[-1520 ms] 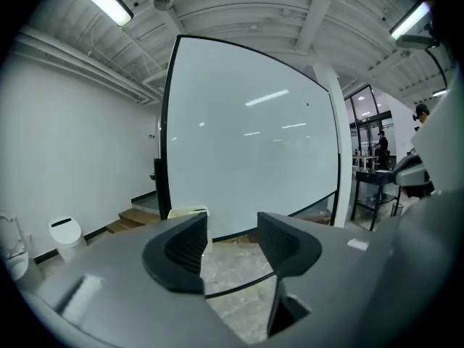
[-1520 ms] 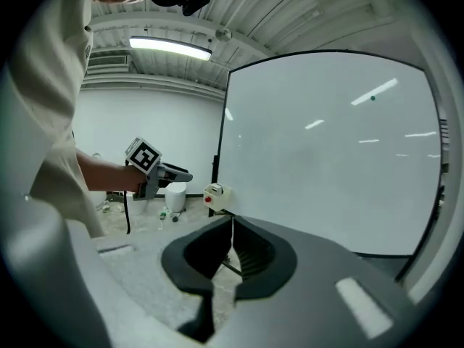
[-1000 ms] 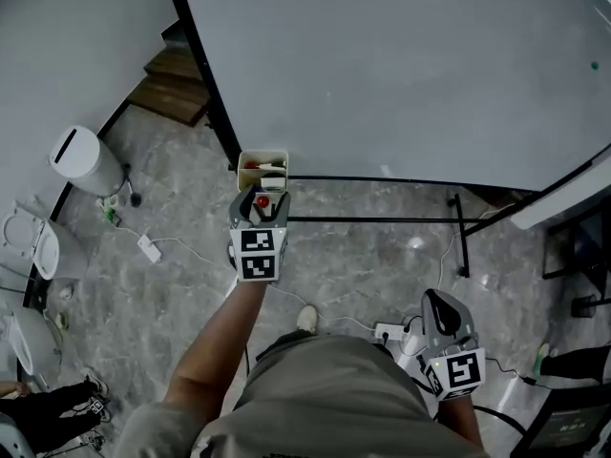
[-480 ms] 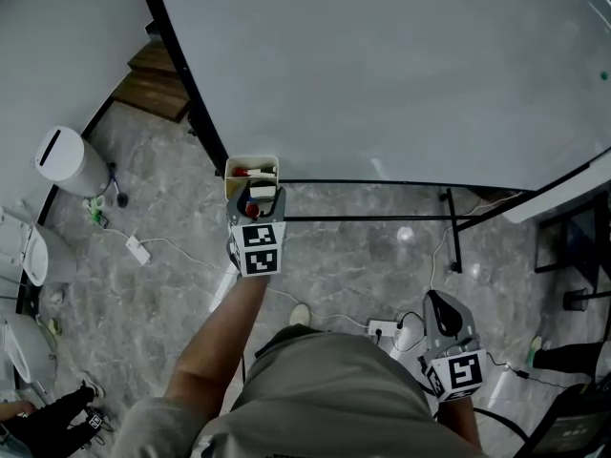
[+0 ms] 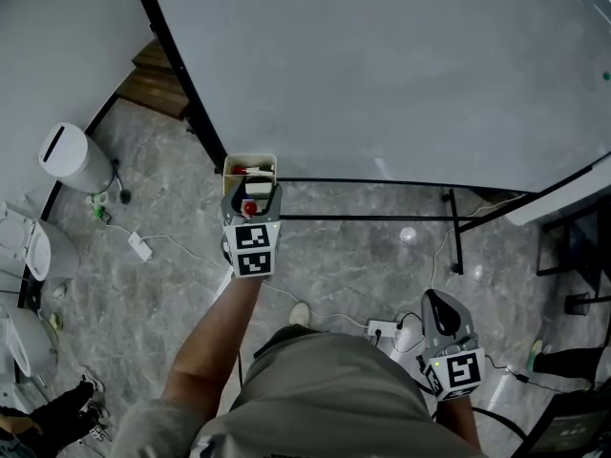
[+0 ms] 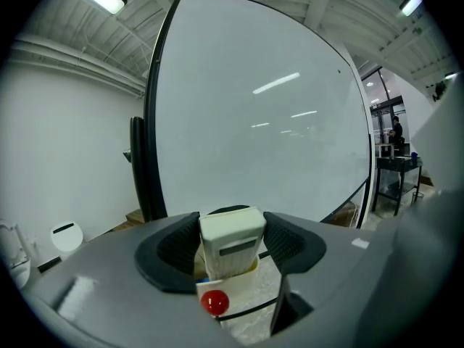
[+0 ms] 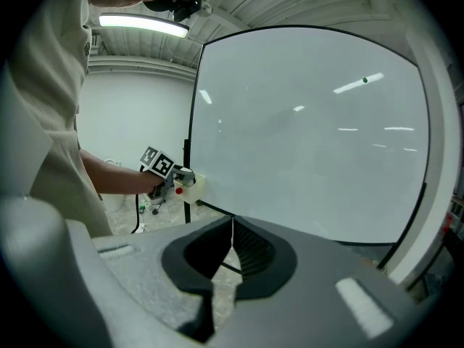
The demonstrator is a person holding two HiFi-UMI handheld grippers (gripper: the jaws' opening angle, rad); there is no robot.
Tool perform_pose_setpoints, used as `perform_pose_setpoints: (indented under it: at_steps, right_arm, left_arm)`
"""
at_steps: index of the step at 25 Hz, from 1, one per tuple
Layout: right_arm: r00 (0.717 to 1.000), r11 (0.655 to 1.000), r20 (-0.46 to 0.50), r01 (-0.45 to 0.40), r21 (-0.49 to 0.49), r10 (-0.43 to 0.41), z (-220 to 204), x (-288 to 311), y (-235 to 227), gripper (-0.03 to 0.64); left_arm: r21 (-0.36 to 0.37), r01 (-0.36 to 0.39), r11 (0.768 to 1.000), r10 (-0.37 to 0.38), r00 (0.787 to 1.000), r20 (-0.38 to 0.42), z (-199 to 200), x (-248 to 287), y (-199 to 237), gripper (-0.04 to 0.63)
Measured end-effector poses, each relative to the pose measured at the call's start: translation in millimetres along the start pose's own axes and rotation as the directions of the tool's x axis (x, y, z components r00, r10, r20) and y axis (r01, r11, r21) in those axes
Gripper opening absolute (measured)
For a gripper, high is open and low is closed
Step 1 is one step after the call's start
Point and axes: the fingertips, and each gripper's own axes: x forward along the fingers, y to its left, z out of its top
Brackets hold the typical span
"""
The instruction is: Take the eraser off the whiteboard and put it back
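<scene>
A cream eraser (image 6: 232, 239) stands upright between the dark pads of my left gripper (image 6: 233, 227), which is shut on it, jaws still squeezing in slightly. A red dot (image 6: 214, 302) shows just below the eraser. In the head view the left gripper (image 5: 251, 193) reaches up to the small cream holder box (image 5: 250, 166) at the whiteboard's (image 5: 401, 65) lower left corner, its tips at the box's near edge. My right gripper (image 5: 435, 305) hangs low by the person's right hip, shut and empty, with its jaws (image 7: 232, 239) meeting in the right gripper view.
The whiteboard's black frame and stand legs (image 5: 456, 241) cross the marble floor. A white bin (image 5: 69, 157) stands at the left, with a power strip (image 5: 139, 246) and cables near it. A wooden step (image 5: 158, 89) lies behind the board's left edge.
My left gripper, with the eraser in it, has closed the gap to the holder box and now sits right below it. The right gripper has barely shifted.
</scene>
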Motion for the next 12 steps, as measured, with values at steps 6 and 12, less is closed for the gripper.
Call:
perform_pose_setpoints:
  at_steps: [6,12]
  right_arm:
    - [0.999,0.999,0.022,-0.041,-0.009,0.041,-2.4,-5.7,2.7,0.006]
    - [0.995,0.995,0.038,-0.095,-0.024,0.096,-7.3,-21.2,9.0,0.006]
  left_arm:
    - [0.009,0.001,1.0,-0.002,0.997,0.077,36.6,-32.9,-2.5,0.279]
    - [-0.017,0.004,1.0,-0.002,0.989,0.147,70.5,-84.7,-12.1,0.279]
